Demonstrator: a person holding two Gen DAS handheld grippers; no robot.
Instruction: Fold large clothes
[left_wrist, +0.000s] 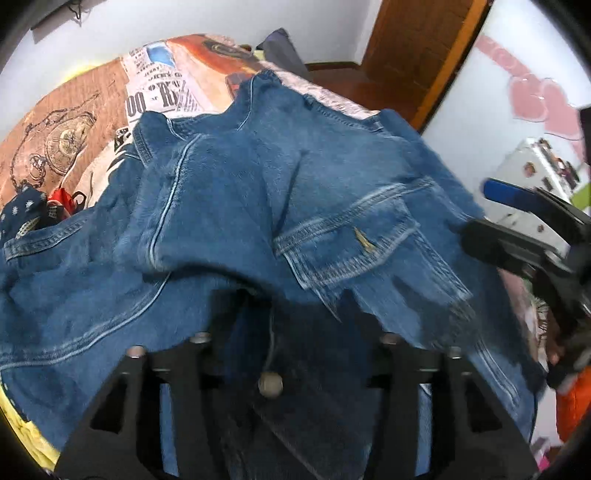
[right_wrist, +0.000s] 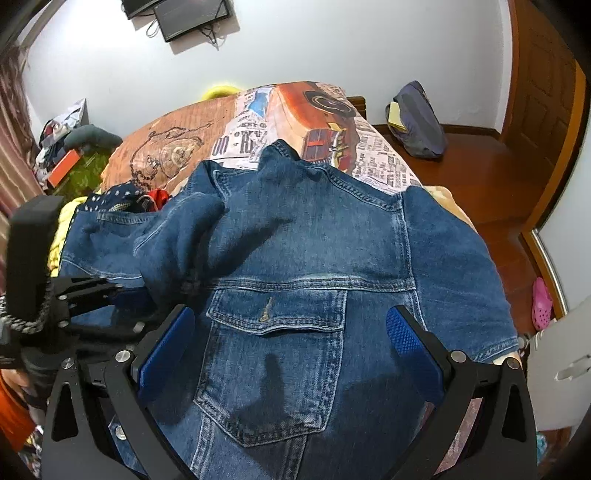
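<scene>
Denim jacket (right_wrist: 306, 236) spread on the bed (right_wrist: 173, 136), one side already thrown across the middle.

The jacket lies across the printed bedcover with its chest pocket (right_wrist: 273, 354) up; it looks heavy, thick and soft-draping, stiff only along seams and hems, so a bite on a doubled edge such as the cuff, hem or shoulder seam should hold better than flat cloth (which would likely bunch). The right gripper (right_wrist: 291, 343) stands with jaws wide apart, straddling the pocket and clamping nothing. The left gripper (left_wrist: 291, 314) hangs low over the folded sleeve; its tips are buried under denim there, so whether it pinches cloth cannot be told.
</scene>
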